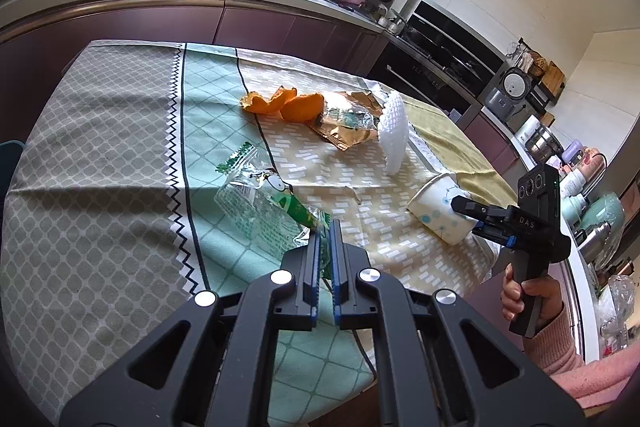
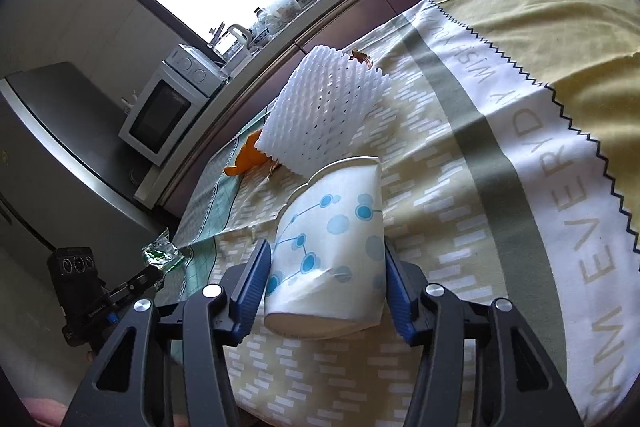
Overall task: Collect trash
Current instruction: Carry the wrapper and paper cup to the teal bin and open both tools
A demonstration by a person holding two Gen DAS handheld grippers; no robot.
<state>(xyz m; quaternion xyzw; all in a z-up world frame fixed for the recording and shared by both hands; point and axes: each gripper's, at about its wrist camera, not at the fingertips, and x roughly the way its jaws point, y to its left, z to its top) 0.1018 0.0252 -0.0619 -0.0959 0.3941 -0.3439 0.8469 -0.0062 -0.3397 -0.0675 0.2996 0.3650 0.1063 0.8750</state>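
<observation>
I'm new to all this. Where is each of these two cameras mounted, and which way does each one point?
Left wrist view: sits on the left gripper, looking along its fingers across the table at a clear green snack wrapper pinched between them; the person's right hand shows.

Right wrist view: sits on the right gripper, looking along its fingers at a tipped paper cup between them; no hand clearly shows.

Shared: cup, wrapper, white foam fruit net, orange peel, and each other's gripper.
</observation>
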